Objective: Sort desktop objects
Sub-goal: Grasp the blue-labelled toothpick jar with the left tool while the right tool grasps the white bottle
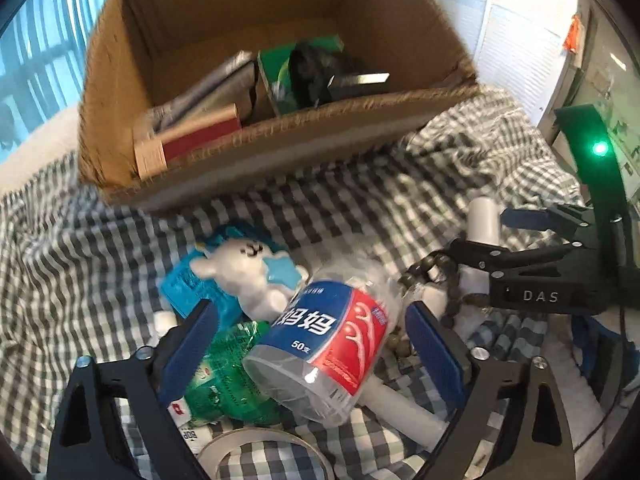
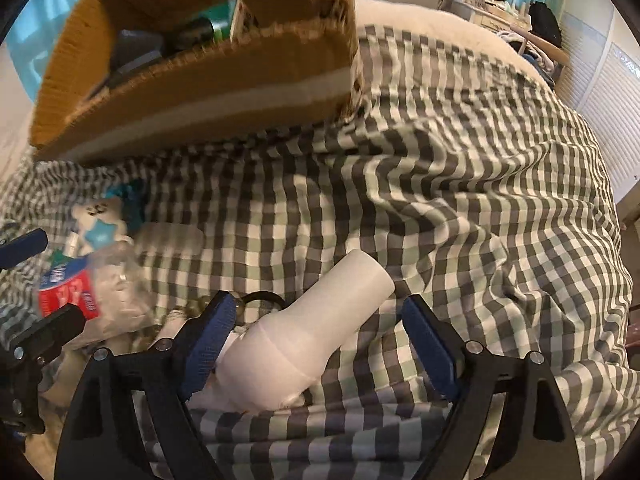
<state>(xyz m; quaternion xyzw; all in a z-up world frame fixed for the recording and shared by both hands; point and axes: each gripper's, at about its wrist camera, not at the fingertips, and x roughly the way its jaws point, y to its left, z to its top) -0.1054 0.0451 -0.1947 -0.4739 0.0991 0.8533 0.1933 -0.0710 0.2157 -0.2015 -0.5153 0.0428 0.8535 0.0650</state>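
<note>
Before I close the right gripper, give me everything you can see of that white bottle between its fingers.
The white bottle looks like matte, opaque plastic: a rounded body narrowing to a plain cylindrical neck, with a faint seam around the shoulder. No label shows. It lies on its side on the checked cloth, neck pointing away and to the right. The right gripper is open and straddles the body; its left pad sits close, contact unclear. Its base is hidden.

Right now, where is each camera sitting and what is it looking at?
Left wrist: sits on the left gripper, looking over a clear floss-pick jar toward the cardboard box; its open blue fingers and the right gripper show.
Right wrist: sits on the right gripper, looking over a white bottle; its open fingers show.
Both share the box, jar and checked cloth.
</note>
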